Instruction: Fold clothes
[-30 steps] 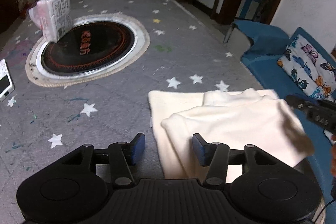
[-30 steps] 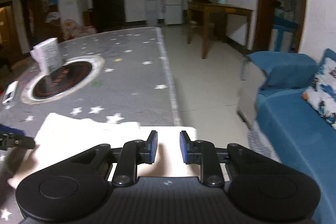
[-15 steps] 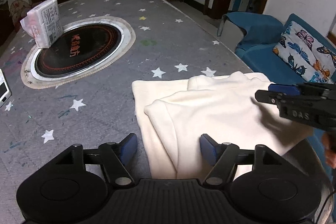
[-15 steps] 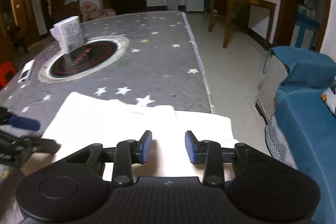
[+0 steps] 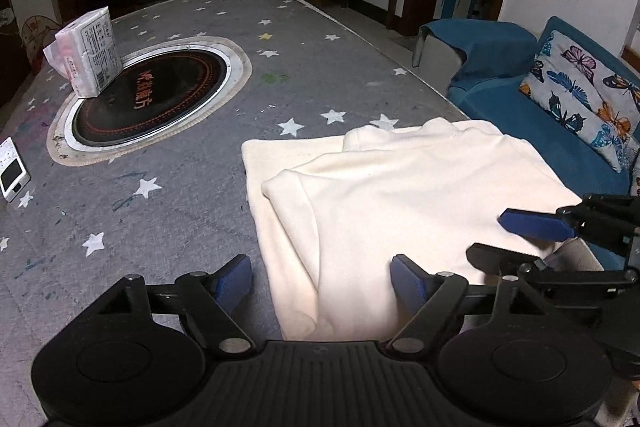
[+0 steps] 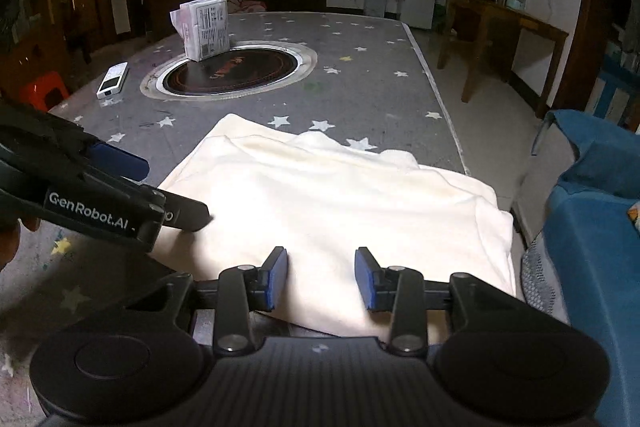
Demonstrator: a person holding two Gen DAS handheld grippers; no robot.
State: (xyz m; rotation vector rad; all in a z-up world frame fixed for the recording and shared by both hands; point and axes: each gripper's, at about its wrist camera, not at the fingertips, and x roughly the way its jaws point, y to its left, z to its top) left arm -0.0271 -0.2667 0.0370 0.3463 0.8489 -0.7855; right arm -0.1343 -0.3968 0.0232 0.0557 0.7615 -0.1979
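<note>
cream garment (image 5: 400, 195), folded, flat on table

Soft cloth on a matt, star-printed table cover

The cream garment (image 5: 400, 195) looks fleecy and matt; the grey table cover (image 5: 168, 211) flat, dull and scuffed; the round cooktop (image 5: 148, 99) glossy black glass, metal-rimmed; the grippers' housings matt black plastic.

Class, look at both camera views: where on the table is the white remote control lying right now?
The white remote control lies flat on the starry table cover, left of the round black cooktop, near the table's left edge in both views.
</note>
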